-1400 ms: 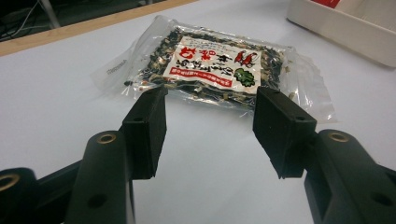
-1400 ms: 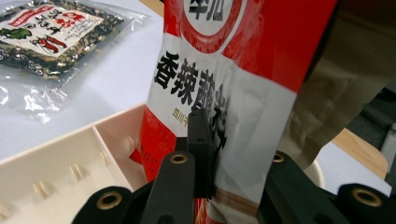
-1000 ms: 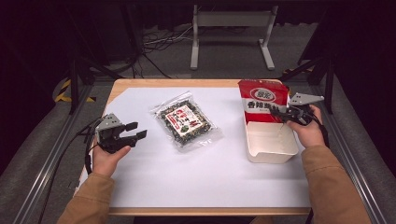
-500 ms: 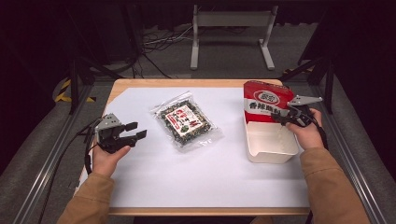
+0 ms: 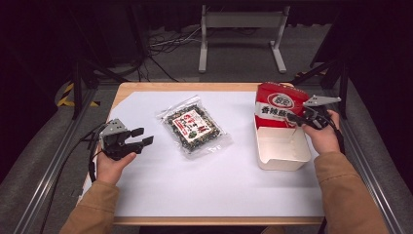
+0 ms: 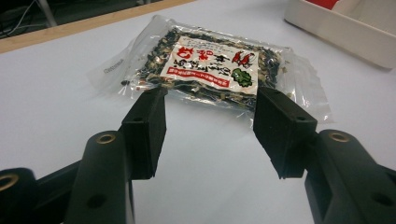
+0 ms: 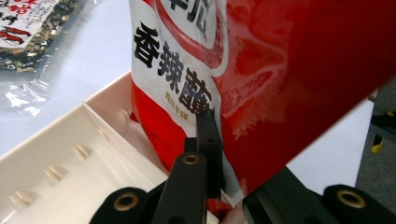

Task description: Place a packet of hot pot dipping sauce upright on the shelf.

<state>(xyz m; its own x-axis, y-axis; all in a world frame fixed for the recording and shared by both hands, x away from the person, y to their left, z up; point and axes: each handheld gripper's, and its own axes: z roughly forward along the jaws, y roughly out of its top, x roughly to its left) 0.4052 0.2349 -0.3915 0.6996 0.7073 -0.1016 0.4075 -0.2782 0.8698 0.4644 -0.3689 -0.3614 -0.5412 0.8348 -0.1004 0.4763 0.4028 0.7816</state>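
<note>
I am pinching the red snack bag (image 7: 261,70) with my right gripper (image 5: 298,118) — its jaws have just been closing, and now they are pressing together on the bag's edge. I am holding the bag upright at the far end of the white tray (image 5: 282,163), with its lower end going down inside the tray. My left gripper (image 5: 139,137) is waiting well left of the tray, just over the white table sheet (image 5: 214,190), with jaws spread and nothing between them; it is pointing toward the clear seaweed packet (image 6: 210,70), which is lying flat on the sheet to the left of the tray. I am judging the work half done — the red bag is not yet lying in the tray, and the packet is still outside it. Counting: one tray, one red bag, one clear packet, two grippers.
</note>
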